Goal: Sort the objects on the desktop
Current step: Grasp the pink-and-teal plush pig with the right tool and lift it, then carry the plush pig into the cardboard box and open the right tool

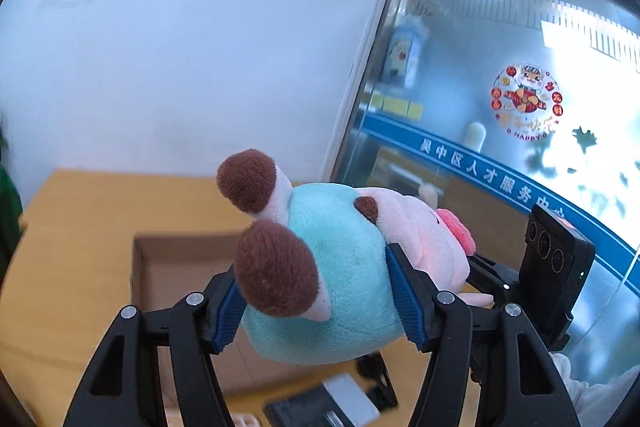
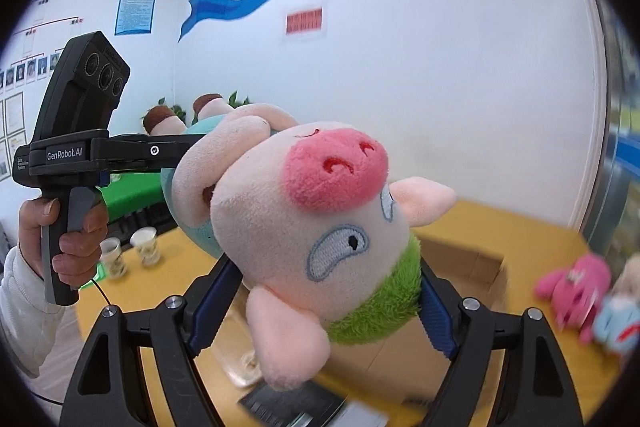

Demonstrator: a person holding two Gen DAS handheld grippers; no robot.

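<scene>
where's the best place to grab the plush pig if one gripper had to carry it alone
Probably the teal belly, pinched across its flanks from the foot end, as the left gripper does now. The plush pig hangs level between both grippers; its middle is soft and squeezes narrow. The head is bulkier: the right gripper pinches it at the green hair.

The yellow desk carries an open cardboard box, two paper cups near its left edge, and plush toys toward its right edge.
</scene>
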